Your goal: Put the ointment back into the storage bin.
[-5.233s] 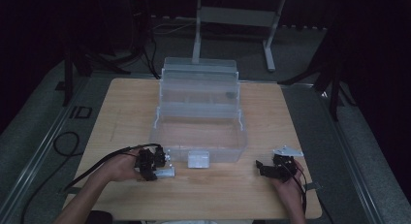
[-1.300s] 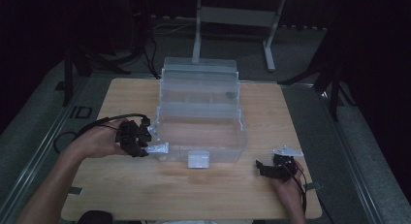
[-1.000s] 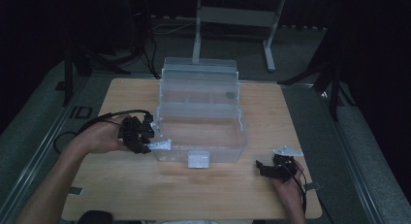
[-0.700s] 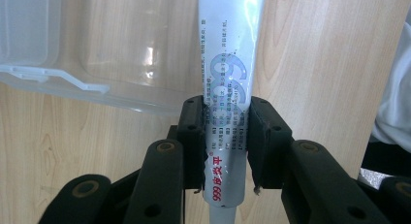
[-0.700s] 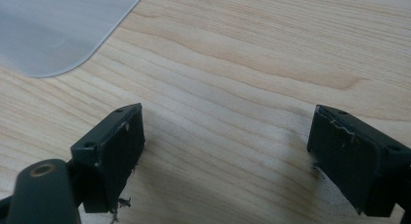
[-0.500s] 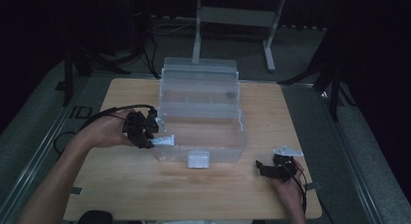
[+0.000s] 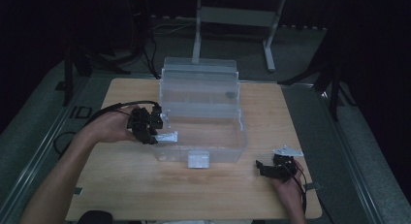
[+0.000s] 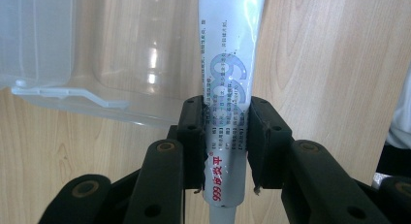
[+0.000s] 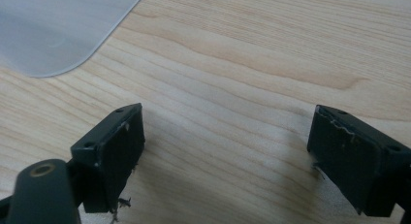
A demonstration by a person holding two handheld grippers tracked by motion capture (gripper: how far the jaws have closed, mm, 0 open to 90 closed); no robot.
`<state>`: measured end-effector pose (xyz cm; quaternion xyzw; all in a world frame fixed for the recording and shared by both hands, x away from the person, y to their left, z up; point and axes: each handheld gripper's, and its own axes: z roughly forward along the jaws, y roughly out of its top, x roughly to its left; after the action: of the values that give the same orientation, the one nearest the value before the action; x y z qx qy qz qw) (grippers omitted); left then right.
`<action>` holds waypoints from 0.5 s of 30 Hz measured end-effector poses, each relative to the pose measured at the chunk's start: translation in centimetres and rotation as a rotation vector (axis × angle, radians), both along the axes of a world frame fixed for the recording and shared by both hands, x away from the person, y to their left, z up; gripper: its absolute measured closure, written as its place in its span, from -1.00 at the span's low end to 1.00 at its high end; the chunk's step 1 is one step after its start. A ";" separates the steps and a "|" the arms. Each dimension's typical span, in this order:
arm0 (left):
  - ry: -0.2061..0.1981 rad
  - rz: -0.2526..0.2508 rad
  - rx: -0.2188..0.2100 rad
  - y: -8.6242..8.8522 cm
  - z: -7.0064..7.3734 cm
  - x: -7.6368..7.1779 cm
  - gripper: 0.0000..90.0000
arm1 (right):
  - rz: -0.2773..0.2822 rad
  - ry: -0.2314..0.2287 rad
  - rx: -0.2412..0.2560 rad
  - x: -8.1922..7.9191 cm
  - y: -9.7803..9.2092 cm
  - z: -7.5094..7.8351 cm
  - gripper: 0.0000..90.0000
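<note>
Left gripper (image 7: 154, 132) clamps the white tube (image 8: 228, 95), long axis running over the clear box's (image 7: 213, 136) left rim; right gripper (image 9: 228, 161) gapes wide, empty.

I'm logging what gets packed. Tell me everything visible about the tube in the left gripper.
The tube is a white, glossy squeeze tube with blue and red print reading 999. The left gripper is clamped across its lower body. It is held off the wooden table, at the left wall of the clear plastic box.

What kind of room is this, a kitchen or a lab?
Probably a lab or workshop, not a kitchen: a dim room with a wooden table, a metal-legged desk frame behind it, and cabled handheld tools such as the left gripper.
</note>
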<state>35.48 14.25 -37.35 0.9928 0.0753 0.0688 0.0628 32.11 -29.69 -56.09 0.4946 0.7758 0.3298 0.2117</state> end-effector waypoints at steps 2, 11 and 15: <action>-0.002 -0.002 0.002 -0.1 0.0 0.1 0.56 | 0.000 0.000 0.000 0.0 0.0 0.0 -0.71; -0.003 -0.002 -0.004 -0.6 -0.3 0.6 0.56 | -0.001 -0.001 0.000 0.0 0.0 0.0 -0.71; 0.001 0.000 -0.003 -0.8 -0.5 1.0 0.56 | 0.000 -0.001 0.001 0.0 0.0 0.0 -0.71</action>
<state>36.49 13.42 -37.85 0.9927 0.0756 0.0682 0.0644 32.11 -29.69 -56.10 0.4947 0.7755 0.3301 0.2119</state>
